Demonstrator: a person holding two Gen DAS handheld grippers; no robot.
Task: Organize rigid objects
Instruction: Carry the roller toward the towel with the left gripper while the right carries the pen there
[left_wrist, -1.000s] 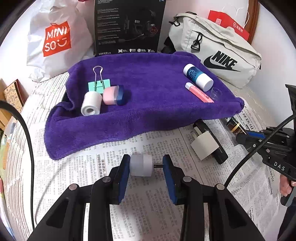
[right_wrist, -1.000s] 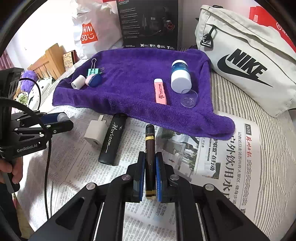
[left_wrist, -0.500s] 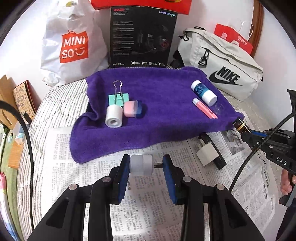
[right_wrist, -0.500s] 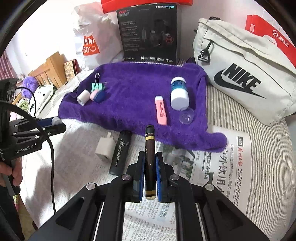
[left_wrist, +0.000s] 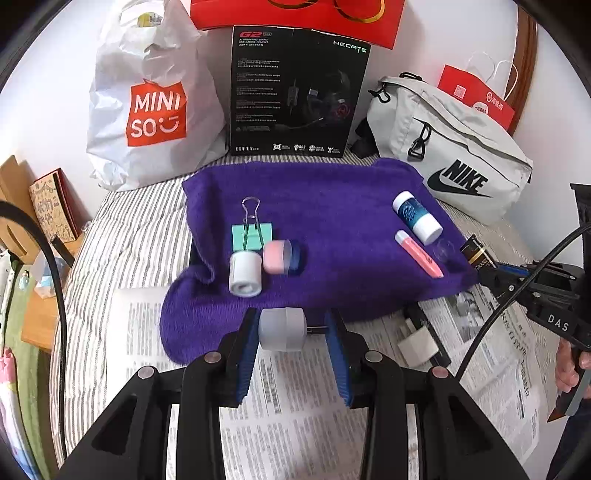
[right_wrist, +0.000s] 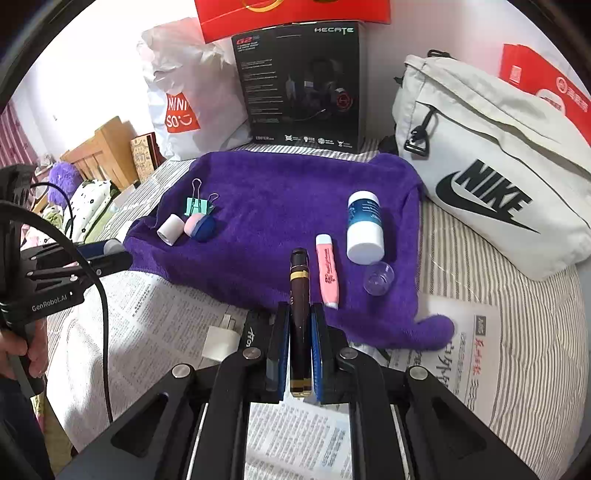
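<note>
Left wrist: 1 binder clip (left_wrist: 252, 236), 2 grippers.

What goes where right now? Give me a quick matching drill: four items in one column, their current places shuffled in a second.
Items:
1. dark pen
2. white cap
3. pink highlighter
4. white charger

Places:
A. lying on the newspaper
B. clamped in the right hand-held gripper
C. lying on the purple towel
D. held in the left hand-held gripper

Pairs: 1-B, 2-D, 3-C, 4-A
</note>
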